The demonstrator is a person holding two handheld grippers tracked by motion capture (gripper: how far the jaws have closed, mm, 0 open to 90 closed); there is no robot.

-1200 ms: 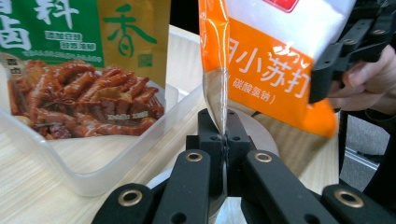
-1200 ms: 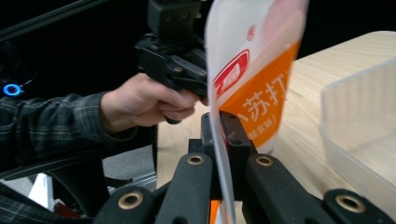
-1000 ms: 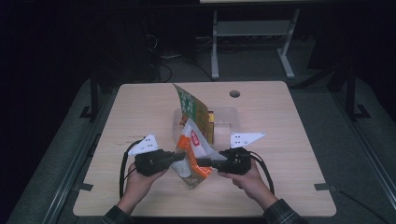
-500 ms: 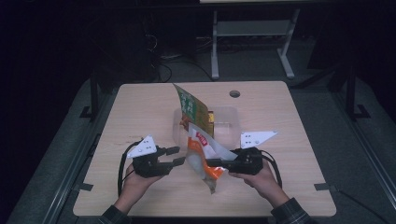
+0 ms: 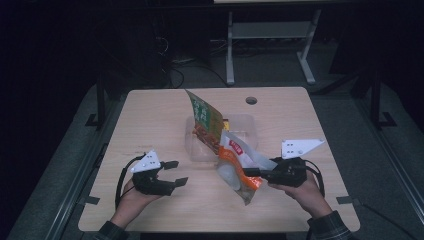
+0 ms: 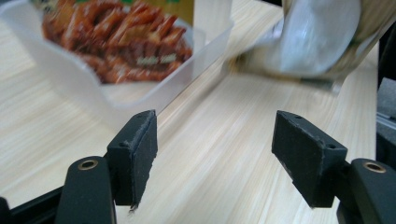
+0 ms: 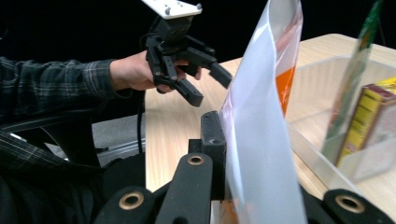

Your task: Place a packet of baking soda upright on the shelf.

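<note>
Table edges: We see a light wooden table (image 5: 150, 115) with dark floor all around it. The near left corner and the far left part are bare, so there is lots of open room there.

Left gripper: Our left gripper (image 5: 172, 172) sits low near the front left of the table, held in a hand (image 5: 132, 195) that comes in from the bottom. Its jaws are spread wide apart with only bare wood between them. They hold nothing.

Right gripper: Our right gripper (image 5: 250, 172) is at the front right, held flat and pointing left. Its jaws are pressed together on the edge of a snack bag (image 5: 237, 160).

Snack bag: It is white and orange. It hangs tilted from the right gripper, just in front of the clear tub (image 5: 192, 150). We cannot tell if its bottom tip touches the table.

Clear tub: It stands in the middle of the table. A tall green food packet (image 5: 205, 120) leans up out of it, and a yellow box (image 7: 369, 116) stands in it too.

In the way: The tub and the hanging bag sit between the two grippers.

Far side: A small round hole (image 5: 251, 100) is in the table near the far edge.
</note>
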